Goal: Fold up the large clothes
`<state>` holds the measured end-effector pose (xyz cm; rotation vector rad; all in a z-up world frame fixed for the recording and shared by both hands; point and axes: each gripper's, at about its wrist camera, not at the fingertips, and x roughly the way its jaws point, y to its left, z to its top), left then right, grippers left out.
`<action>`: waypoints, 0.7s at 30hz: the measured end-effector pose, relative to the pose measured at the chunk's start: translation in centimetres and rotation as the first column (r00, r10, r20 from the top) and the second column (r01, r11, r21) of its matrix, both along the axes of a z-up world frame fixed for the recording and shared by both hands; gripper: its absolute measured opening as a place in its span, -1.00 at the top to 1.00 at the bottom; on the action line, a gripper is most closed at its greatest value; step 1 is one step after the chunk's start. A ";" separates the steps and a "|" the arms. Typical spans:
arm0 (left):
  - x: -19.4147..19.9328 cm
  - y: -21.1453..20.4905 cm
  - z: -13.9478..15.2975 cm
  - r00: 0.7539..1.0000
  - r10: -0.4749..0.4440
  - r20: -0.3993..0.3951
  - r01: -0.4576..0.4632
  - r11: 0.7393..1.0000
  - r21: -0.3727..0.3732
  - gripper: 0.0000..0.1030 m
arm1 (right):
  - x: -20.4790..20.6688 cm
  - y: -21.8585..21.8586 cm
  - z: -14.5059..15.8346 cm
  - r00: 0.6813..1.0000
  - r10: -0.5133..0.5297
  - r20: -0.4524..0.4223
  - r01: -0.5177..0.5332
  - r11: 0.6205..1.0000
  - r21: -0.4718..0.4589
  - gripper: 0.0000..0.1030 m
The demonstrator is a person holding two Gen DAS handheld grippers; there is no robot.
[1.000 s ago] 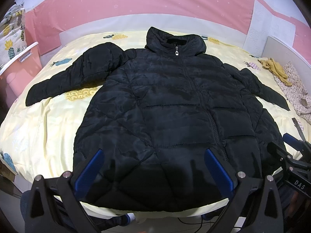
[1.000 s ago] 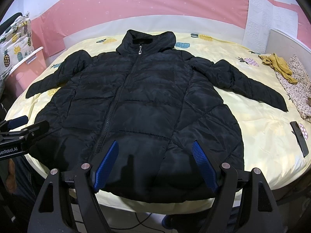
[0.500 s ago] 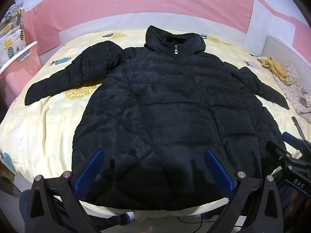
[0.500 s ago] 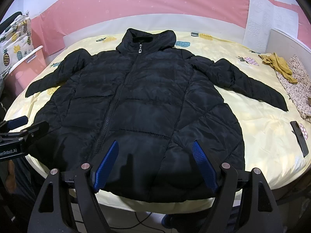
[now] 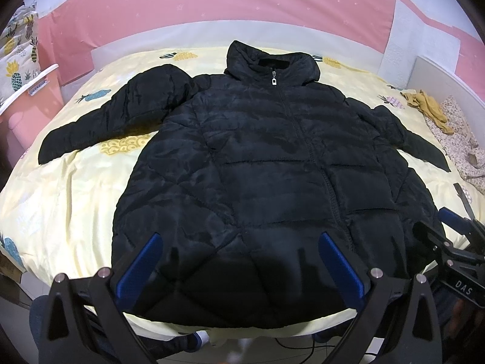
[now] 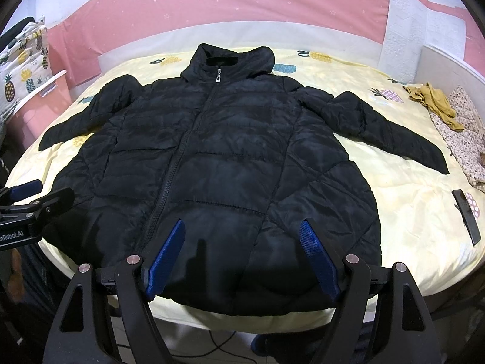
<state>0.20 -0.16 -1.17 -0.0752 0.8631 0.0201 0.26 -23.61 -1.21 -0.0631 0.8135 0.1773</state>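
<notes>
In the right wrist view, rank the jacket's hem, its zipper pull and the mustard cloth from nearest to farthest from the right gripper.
1. Jacket hem: directly under the open right gripper, at the bed's near edge.
2. Zipper pull: up at the collar, centre-left.
3. Mustard cloth: far right corner of the bed.

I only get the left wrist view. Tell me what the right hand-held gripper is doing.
Observer: The right hand-held gripper is open over the hem of the black jacket, holding nothing.
Operator: Report the sleeve on that side.
Observer: That sleeve lies spread flat on the yellow sheet, unfolded, its whole cuff showing.
Operator: Name anything beside it.
Observer: A dark flat object lies on the sheet, apart from the jacket.
</notes>
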 end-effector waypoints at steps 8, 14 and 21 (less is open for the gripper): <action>0.0 0.0 0.0 1.000 0.000 0.000 0.000 1.000 0.000 -1.00 | 0.1 0.0 0.0 1.000 0.001 0.000 -0.001 1.000 -0.001 -0.51; 0.2 0.3 0.0 1.000 0.001 -0.006 -0.001 1.000 -0.007 -1.00 | 0.5 0.3 0.1 1.000 0.007 -0.006 -0.007 1.000 -0.010 -0.51; 1.2 1.2 -0.5 1.000 0.004 -0.016 -0.004 1.000 -0.010 -1.00 | 1.3 0.9 -0.2 1.000 0.015 -0.020 -0.015 1.000 -0.021 -0.51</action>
